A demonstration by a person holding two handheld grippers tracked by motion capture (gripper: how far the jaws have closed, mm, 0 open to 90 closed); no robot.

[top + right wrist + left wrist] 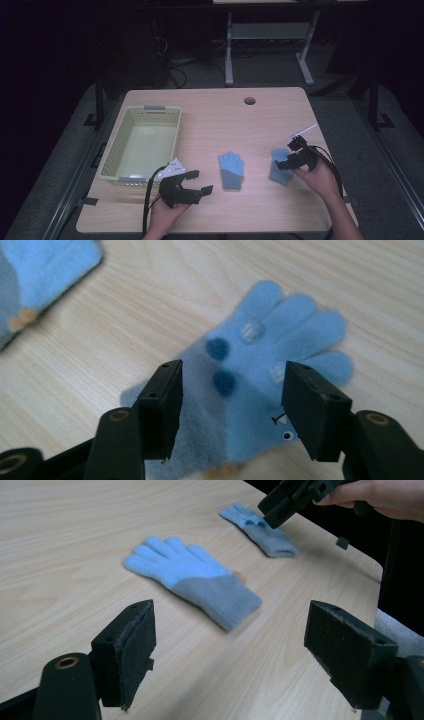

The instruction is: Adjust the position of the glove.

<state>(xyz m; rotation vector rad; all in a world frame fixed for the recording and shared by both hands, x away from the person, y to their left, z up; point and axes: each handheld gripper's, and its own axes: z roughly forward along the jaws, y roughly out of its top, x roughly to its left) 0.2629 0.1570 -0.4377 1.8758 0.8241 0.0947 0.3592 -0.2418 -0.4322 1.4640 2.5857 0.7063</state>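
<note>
While the left gripper (194, 182) is waiting wide open and empty near the yellow-green plastic basket (116, 146), the right gripper (231, 407) is tilting down over a light blue knitted glove with a grey cuff (260, 370), its part-open jaws straddling the glove, seemingly to pinch it. A matching blue glove (231, 169) is lying flat mid-table.

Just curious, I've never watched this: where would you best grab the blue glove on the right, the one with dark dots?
Probably from straight above, across its middle. The glove with dots lies flat on the table, so nothing offers an edge; pinching up its soft fabric works. The right tool straddles it, not yet pressing.
</note>
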